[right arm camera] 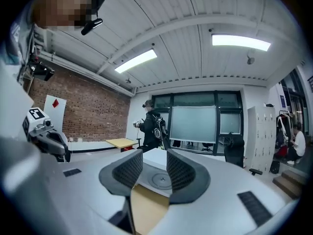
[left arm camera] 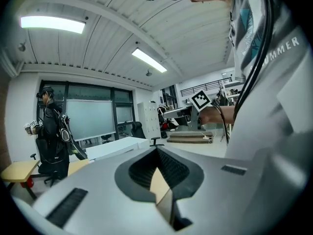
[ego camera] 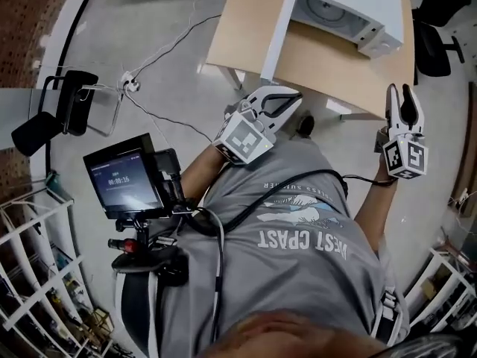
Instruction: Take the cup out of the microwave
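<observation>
While I hold both grippers before the table (ego camera: 242, 28), the microwave (ego camera: 373, 2) sits at one o'clock, its door (ego camera: 277, 36) swung open, mouth facing six, long side roughly nine to three. My left gripper (ego camera: 293, 101) is pressed together; my right gripper (ego camera: 399, 92) is spread and empty. I cannot make out the cup.

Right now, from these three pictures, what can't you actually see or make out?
- Cup: it shows in no view.
- Head view: the top edge cuts the microwave, so only part of its inside shows.
- Right gripper view: the fingers hide all but a strip of the turntable.
- Left gripper view: the body of the left gripper blocks everything below; no microwave shows.
</observation>
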### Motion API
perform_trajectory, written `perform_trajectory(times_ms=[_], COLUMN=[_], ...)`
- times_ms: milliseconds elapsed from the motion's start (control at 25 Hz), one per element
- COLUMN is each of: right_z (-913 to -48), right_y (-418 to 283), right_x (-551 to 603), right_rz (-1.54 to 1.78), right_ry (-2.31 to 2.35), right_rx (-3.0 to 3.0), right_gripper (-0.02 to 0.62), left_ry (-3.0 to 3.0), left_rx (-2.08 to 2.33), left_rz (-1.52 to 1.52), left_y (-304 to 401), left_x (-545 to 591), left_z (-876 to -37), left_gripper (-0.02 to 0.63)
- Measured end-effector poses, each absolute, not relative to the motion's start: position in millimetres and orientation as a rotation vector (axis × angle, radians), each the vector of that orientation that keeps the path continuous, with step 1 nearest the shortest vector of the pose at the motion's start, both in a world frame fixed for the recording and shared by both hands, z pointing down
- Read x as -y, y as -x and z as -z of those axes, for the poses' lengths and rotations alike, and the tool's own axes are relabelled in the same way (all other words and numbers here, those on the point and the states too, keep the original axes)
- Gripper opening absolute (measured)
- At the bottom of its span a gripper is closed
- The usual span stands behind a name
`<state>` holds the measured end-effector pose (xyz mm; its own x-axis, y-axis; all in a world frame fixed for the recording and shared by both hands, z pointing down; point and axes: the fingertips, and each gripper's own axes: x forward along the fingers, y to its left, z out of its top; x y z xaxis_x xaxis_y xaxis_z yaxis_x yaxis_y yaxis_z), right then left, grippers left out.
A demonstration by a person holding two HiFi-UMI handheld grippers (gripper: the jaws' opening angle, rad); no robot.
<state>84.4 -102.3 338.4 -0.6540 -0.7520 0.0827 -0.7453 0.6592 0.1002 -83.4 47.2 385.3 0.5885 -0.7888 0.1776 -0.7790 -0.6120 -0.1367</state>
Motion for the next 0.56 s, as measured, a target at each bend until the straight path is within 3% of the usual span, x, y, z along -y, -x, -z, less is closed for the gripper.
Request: perform_trajectory(times_ms=[560], right_z=[-293], right_y=[-68], right_x=[41], right_rz=[0.216], right_ry=[-1.127], right_rx=[2.804], right_gripper=[0.163], left_ry=[2.794], left_rx=[-1.369], left_rz=[0.352], left_y=[69], left_x=[-63], left_z=[-390], left_gripper=[0.043])
